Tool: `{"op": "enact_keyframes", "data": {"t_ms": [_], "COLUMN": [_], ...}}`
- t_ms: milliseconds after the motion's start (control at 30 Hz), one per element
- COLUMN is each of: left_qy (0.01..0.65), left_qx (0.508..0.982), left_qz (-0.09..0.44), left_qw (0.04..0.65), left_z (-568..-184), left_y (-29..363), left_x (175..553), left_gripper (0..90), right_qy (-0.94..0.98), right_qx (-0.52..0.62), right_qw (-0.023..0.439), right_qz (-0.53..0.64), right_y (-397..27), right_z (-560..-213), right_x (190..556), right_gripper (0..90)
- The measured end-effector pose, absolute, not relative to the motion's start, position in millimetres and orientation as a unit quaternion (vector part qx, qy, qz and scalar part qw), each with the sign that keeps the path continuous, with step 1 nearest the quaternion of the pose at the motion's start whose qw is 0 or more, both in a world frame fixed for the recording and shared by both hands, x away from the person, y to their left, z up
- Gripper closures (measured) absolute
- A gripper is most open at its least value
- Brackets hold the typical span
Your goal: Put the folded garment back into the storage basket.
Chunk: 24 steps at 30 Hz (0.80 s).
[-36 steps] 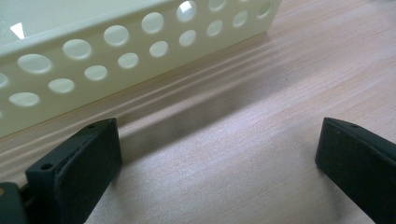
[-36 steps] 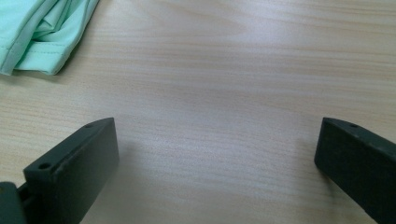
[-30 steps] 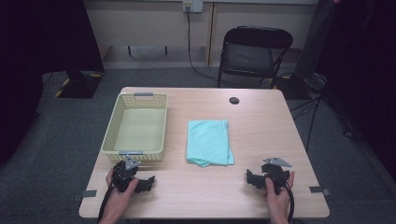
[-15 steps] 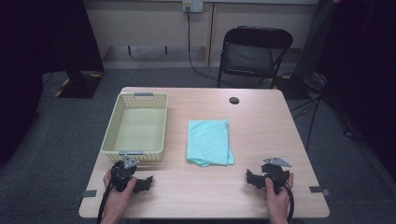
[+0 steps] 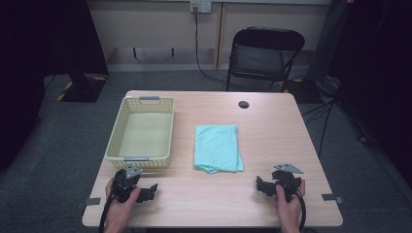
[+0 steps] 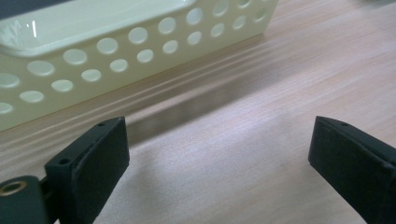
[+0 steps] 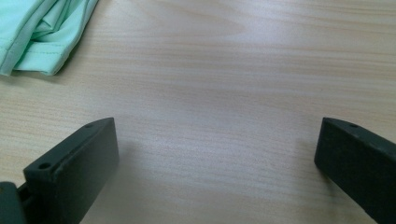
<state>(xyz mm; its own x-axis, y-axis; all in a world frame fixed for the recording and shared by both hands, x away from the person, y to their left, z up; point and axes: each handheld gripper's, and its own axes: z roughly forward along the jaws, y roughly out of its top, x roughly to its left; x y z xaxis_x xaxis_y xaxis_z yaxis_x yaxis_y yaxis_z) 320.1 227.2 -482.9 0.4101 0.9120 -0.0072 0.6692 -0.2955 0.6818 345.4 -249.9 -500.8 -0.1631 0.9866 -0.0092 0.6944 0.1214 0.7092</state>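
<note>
We rest both tools low at the near edge of the desk (image 5: pixel 272 121): the left tool (image 5: pixel 150 192) at about 7 o'clock, the right tool (image 5: pixel 260 184) at about 5 o'clock. Each is released, jaws spread wide with bare wood between them in its own gripper view, grasping nothing.

The work at hand looks like moving the folded cloth (image 5: pixel 217 148) into the basket (image 5: pixel 145 159). The cloth lies at the centre of the desk, just right of the basket and apart from it, and well ahead of both tools.

To do the reach well, we judge the right tool should travel toward 11 o'clock and meet the cloth's near corner (image 7: pixel 44 60), where the layers splay slightly. We would slide one jaw under all the layers and pinch them together, so the fold does not fall open on lifting. The left tool, just in front of the basket's near wall (image 6: pixel 116 51), could take the opposite near corner.

The cloth is a thin mint-green knit, soft, with stitched hems. The basket is pale yellow plastic, rectangular, its walls pierced by round holes, with grey handles at both ends. The desk is smooth, light wood grain.
</note>
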Motion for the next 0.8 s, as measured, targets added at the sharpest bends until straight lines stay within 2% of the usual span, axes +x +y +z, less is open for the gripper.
{"op": "enact_keyframes", "data": {"t_ms": [800], "left_qy": [0.503], "left_qx": [0.776], "left_qz": [0.174], "left_qw": [0.338], "left_z": [-472], "left_y": [229], "left_x": [314], "left_gripper": [4.5], "right_qy": [0.705], "right_qx": [0.596], "right_qw": [0.252], "right_qz": [0.290], "right_y": [-250], "right_z": [-501], "right_x": [345], "right_gripper": [0.0]}}
